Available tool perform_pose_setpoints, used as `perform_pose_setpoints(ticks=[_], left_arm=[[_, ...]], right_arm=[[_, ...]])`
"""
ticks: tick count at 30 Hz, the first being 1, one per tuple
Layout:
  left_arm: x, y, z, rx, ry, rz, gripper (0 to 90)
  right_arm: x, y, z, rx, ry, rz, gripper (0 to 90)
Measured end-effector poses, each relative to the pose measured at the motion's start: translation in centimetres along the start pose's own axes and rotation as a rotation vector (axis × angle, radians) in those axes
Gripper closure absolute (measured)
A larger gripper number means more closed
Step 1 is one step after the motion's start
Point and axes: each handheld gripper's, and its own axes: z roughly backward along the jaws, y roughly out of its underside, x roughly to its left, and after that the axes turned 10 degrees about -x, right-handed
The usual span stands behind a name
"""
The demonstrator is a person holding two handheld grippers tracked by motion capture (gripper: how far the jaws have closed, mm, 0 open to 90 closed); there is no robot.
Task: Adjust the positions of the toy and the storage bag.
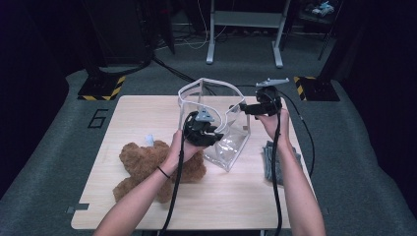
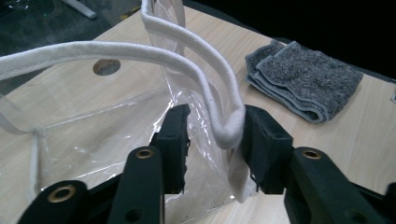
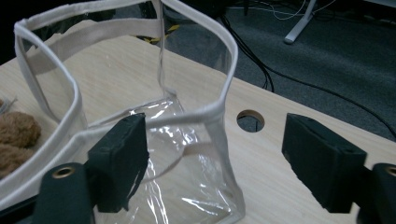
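Between your black left fingers (image 2: 173, 140) sits the clear bag (image 1: 231, 142) with its white trim; grey towel (image 2: 303, 79) beyond them, brown bear (image 1: 147, 167) beside.

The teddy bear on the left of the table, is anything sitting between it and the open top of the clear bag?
Nothing lying on the table does. The teddy bear lies just left of the clear bag, but the left gripper sits between them at the bag's trim, the bag's white handle looped between its jaws.
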Motion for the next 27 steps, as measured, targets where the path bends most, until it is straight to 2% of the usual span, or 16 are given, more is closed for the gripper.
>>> perform_pose_setpoints(ticks=[3, 5, 8, 10, 12, 13, 14, 15, 17, 18, 19, 20, 21, 27], left_arm=[[0.0, 0.0, 0.1, 0.005, 0.010, -0.008, 68.2], [0.0, 0.1, 0.0, 0.009, 0.013, -0.009, 70.7], [0.0, 0.0, 0.0, 0.014, 0.020, -0.017, 71.9], [0.0, 0.0, 0.1, 0.016, 0.021, -0.012, 72.4], [0.2, 0.1, 0.1, 0.013, 0.025, -0.013, 73.6], [0.2, 0.2, 0.1, 0.010, 0.023, -0.003, 74.1], [0.3, 0.2, 0.2, 0.006, 0.026, 0.003, 74.6], [0.4, 0.3, 0.3, 0.008, 0.030, 0.008, 75.2], [0.5, 0.5, 0.4, 0.006, 0.031, 0.019, 75.6], [0.6, 0.6, 0.4, -0.001, 0.033, 0.033, 75.9], [0.7, 0.7, 0.5, -0.001, 0.029, 0.038, 76.2], [0.9, 0.8, 0.6, -0.003, 0.037, 0.044, 76.2], [1.0, 0.9, 0.7, -0.007, 0.045, 0.055, 76.5], [1.1, 1.1, 1.0, -0.015, 0.037, 0.061, 76.9]], right_arm=[[-0.3, -1.0, -0.9, 0.007, 0.012, 0.001, 33.4], [-0.5, -1.6, -1.5, 0.009, 0.015, -0.021, 38.7], [-0.7, -2.2, -2.8, 0.047, 0.018, -0.044, 45.7], [-0.7, -2.3, -3.5, 0.072, 0.021, -0.036, 51.0], [-0.7, -2.2, -4.1, 0.097, 0.028, -0.044, 59.1], [-0.8, -2.1, -4.2, 0.101, 0.016, -0.060, 63.6], [-0.9, -2.0, -4.2, 0.098, -0.001, -0.065, 67.5], [-0.8, -2.0, -4.1, 0.094, 0.004, -0.070, 73.9], [-0.4, -2.0, -3.8, 0.094, -0.001, -0.047, 80.8], [-0.2, -2.0, -3.7, 0.088, 0.016, -0.034, 83.2], [-0.1, -2.0, -3.4, 0.090, 0.016, -0.014, 85.0], [0.0, -2.0, -3.2, 0.095, 0.024, -0.021, 86.6], [0.0, -1.9, -2.9, 0.094, 0.028, -0.007, 87.8], [0.1, -1.2, -1.0, 0.100, 0.043, -0.003, 88.8]])
